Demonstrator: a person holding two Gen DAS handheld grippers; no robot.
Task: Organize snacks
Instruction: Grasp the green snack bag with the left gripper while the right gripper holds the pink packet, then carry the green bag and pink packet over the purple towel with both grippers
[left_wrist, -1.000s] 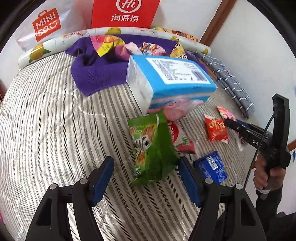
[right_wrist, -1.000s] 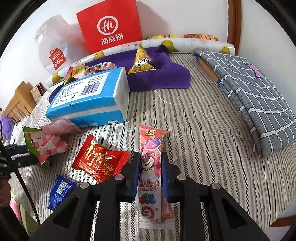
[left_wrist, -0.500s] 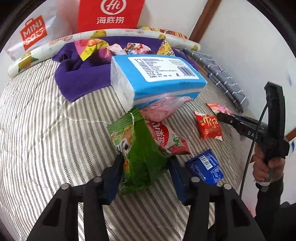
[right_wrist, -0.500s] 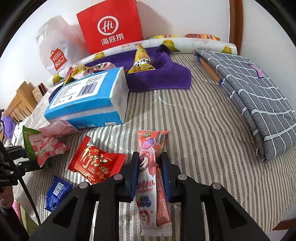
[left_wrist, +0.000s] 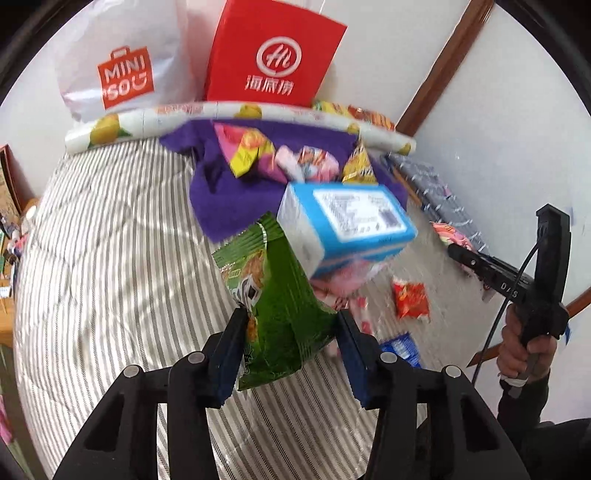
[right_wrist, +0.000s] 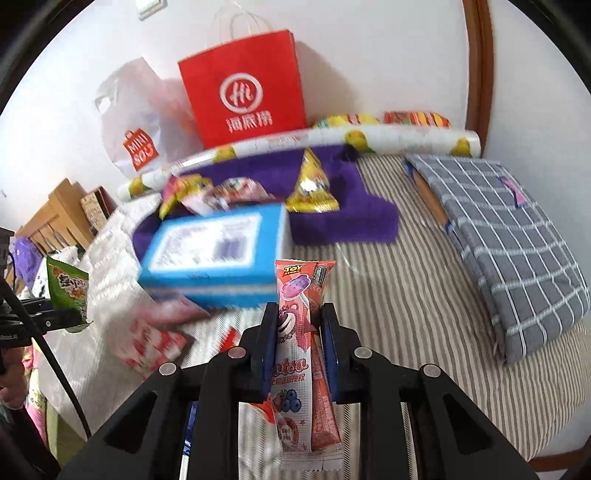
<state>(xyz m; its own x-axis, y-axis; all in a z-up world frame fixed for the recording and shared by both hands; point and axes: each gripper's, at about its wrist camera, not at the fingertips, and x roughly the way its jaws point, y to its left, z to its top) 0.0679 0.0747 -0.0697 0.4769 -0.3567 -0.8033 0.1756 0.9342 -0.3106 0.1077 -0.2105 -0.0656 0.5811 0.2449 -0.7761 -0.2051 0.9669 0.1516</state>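
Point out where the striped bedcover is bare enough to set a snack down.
Bare striped bedcover lies left of the purple towel and green snack bag, and between the towel and the grey plaid cloth in the right wrist view. It is crowded on the towel and beside the blue tissue pack, where loose snacks lie.

The green snack bag (left_wrist: 275, 306) stands upright and slightly tilted, lifted in front of the blue tissue pack (left_wrist: 347, 225), its crimped top edge reaching the pack's near left corner. The pink Lotso candy packet (right_wrist: 301, 332), long and flat, stands on end just right of that pack. A red packet (left_wrist: 410, 298), a small blue packet (left_wrist: 400, 349) and a pink-and-white bag (right_wrist: 157, 341) lie flat in front of the pack; a yellow triangular packet (right_wrist: 312, 184) sits on the purple towel (right_wrist: 343, 218) behind it.
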